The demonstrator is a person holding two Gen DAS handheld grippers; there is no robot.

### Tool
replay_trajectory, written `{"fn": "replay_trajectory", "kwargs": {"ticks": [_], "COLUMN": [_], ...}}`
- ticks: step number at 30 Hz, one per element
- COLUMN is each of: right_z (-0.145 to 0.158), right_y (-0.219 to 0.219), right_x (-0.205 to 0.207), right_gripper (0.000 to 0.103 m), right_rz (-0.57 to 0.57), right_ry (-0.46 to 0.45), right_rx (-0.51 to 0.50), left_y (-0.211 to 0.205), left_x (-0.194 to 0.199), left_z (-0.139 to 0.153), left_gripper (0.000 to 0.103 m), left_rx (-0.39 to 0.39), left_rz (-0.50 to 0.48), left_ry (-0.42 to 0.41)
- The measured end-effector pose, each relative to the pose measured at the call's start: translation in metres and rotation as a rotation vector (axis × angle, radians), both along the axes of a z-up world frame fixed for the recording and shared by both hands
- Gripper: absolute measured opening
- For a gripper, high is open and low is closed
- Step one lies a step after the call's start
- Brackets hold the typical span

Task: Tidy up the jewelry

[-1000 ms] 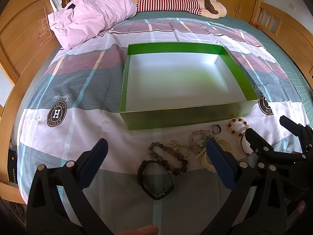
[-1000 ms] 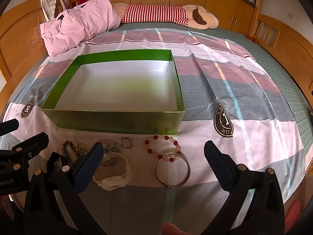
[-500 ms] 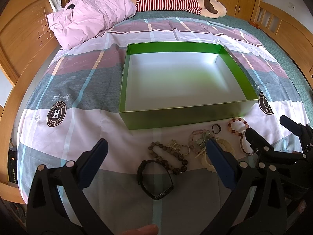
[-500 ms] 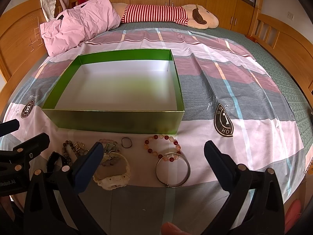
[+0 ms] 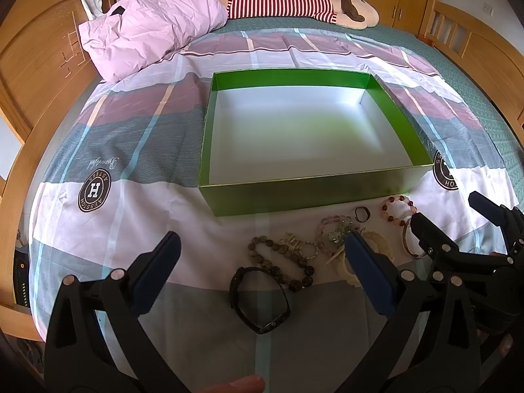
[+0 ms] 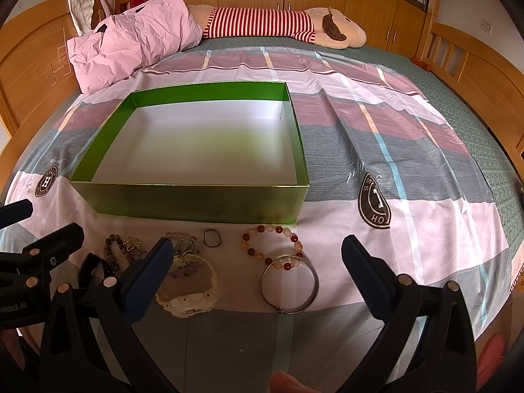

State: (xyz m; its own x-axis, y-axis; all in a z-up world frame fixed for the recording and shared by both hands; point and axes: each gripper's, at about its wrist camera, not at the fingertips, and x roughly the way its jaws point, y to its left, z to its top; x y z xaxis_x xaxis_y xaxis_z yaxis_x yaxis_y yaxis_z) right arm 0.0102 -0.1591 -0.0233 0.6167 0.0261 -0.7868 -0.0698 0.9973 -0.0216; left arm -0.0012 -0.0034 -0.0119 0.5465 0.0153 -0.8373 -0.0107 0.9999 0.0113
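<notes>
**Both grippers open above the jewelry, box with nothing in it**

The left gripper (image 5: pixel 260 268) hovers low over the bedsheet (image 5: pixel 137 150) with its two fingers wide apart and nothing between them. Under the gap lies a black watch (image 5: pixel 260 298), and just beyond it a dark bead bracelet (image 5: pixel 278 258). Its right finger covers part of a cream watch (image 5: pixel 376 240), so only the edge of that watch shows in this view.

The right gripper (image 6: pixel 257 275) is also spread open and holds nothing. Between its fingers lie a silver bangle (image 6: pixel 289 286) and a red and amber bead bracelet (image 6: pixel 271 244); the two touch or overlap at one side. The cream watch (image 6: pixel 190 290) is just beside the right gripper's left finger, which hides a pale pink bead bracelet (image 6: pixel 180 235) in part. A small dark ring (image 6: pixel 211 238) lies apart from the others, near the box. The tangled metal pieces beside the dark beads are too small to name.

All the jewelry sits in a row on the sheet, just in front of the near wall of the green box (image 6: pixel 196 201). The white floor of the box is bare.

Farther back are a pink pillow (image 6: pixel 131 42) and a striped plush toy (image 6: pixel 278 24), whose one end is hidden behind the pillow.
</notes>
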Motion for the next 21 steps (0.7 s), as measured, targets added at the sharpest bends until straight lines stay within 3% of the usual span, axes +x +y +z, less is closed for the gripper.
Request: {"fn": "replay_trajectory", "kwargs": {"ticks": [21], "right_z": [-0.0004], "right_y": [0.0002], "right_x": [0.0], "right_gripper": [0.102], "right_rz": [0.001], "right_ry": [0.002], "right_rx": [0.001], "left_y": [0.0002], "left_x": [-0.0015], "left_z": [-0.0016], "left_gripper": [0.101], "left_rx": [0.003], "left_rz": [-0.003], "left_ry": [0.003]}}
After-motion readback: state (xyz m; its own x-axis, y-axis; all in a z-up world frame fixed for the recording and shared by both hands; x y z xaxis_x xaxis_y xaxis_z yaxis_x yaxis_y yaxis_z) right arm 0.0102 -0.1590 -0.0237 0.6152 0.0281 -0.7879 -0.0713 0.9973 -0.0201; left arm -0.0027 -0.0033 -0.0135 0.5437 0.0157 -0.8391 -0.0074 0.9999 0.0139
